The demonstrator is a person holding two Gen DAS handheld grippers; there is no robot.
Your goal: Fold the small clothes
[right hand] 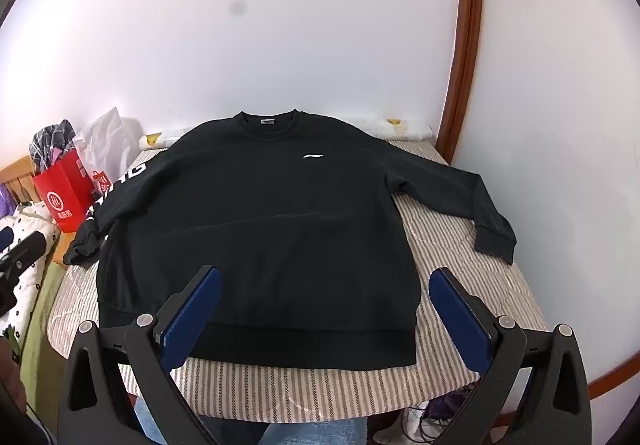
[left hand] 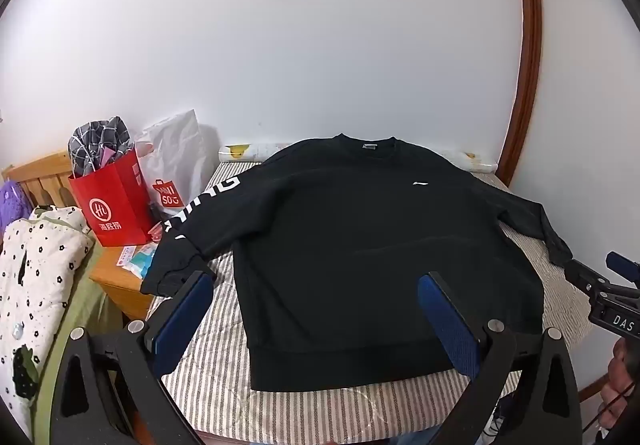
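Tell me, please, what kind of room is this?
Probably a bedroom at home: a black sweatshirt lies flat on a striped mattress, a floral quilt sits beside it, and shopping bags stand on a wooden bedside cabinet.

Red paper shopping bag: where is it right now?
The red paper shopping bag stands at the left in both wrist views, on the wooden bedside cabinet, against the white plastic bag, beside the black sweatshirt's lettered sleeve.
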